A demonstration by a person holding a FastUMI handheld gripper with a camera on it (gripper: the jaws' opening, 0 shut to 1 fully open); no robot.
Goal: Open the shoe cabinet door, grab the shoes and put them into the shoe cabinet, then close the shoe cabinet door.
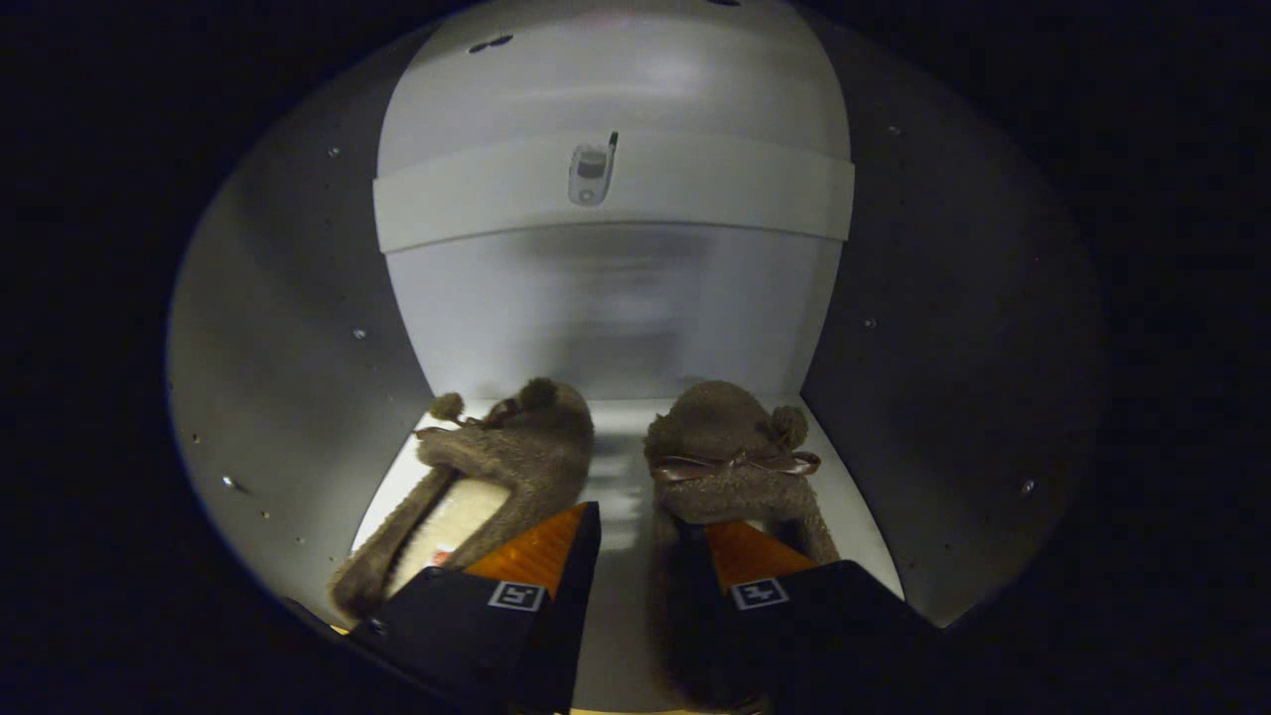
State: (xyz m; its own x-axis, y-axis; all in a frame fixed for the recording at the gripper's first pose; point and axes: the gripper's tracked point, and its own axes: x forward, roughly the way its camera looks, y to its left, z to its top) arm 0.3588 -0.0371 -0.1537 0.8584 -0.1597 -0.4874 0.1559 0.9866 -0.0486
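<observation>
Two brown fuzzy slippers rest side by side on the white floor point(621, 437) inside the shoe cabinet, toes toward the back wall. The left slipper point(496, 467) shows its cream lining and a small pompom. A ribbon bow and a pompom sit on the right slipper point(730, 437). My gripper point(640, 521) is open just behind them, one finger over each slipper's heel end. Bare cabinet floor and the right slipper's inner edge show in the gap between the fingers, and neither finger presses on anything.
The cabinet's back wall point(616, 308) rises just beyond the slippers, crossed higher up by a white rail carrying a small metal fitting point(592, 171). Grey side walls point(288, 328) with peg holes close in on both sides.
</observation>
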